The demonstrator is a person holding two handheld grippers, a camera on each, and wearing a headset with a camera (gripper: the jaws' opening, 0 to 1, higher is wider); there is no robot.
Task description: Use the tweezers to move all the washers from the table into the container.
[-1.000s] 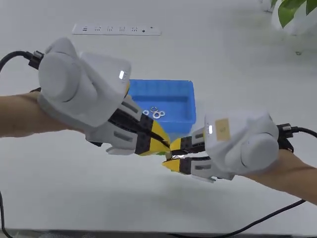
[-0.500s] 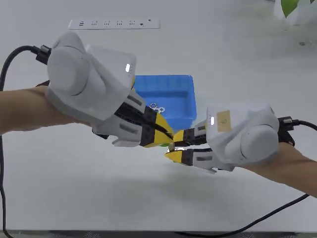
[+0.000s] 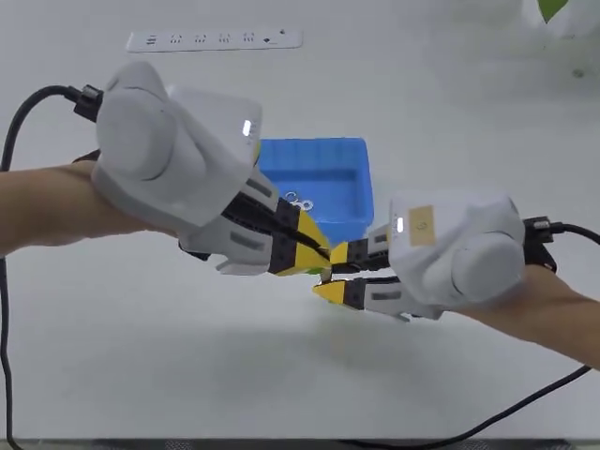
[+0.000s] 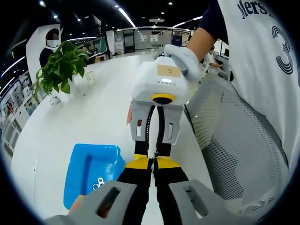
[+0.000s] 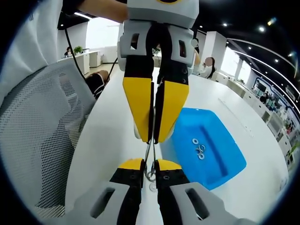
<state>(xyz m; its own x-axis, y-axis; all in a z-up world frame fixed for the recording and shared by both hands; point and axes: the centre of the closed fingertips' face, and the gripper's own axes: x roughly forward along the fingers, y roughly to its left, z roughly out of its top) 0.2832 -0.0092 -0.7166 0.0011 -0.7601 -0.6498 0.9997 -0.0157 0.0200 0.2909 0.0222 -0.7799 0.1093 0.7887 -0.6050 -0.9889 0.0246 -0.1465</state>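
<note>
My left gripper (image 3: pixel 314 251) and right gripper (image 3: pixel 330 272) meet tip to tip just in front of the blue container (image 3: pixel 319 173). In the right gripper view, thin metal tweezers (image 5: pixel 151 150) run from the left gripper's shut yellow jaws (image 5: pixel 152 136) down between my right gripper's (image 5: pixel 149 165) jaws, which are closed on them. A washer (image 5: pixel 150 176) sits at the tweezers' tips, and another washer (image 5: pixel 153 187) lies on the table just below. Several washers (image 5: pixel 199 149) lie in the container (image 5: pixel 206 150). The left gripper view shows its own jaws (image 4: pixel 153 164) together.
A white power strip (image 3: pixel 214 39) lies at the table's far edge. A potted plant (image 4: pixel 58 70) stands beyond the container. A mesh chair (image 4: pixel 225 140) is beside the table. Cables (image 3: pixel 525 412) trail from both grippers along the near edge.
The head view has shifted, so the container sits higher in the picture. Both grippers stay tip to tip on the tweezers and have edged slightly towards the container.
</note>
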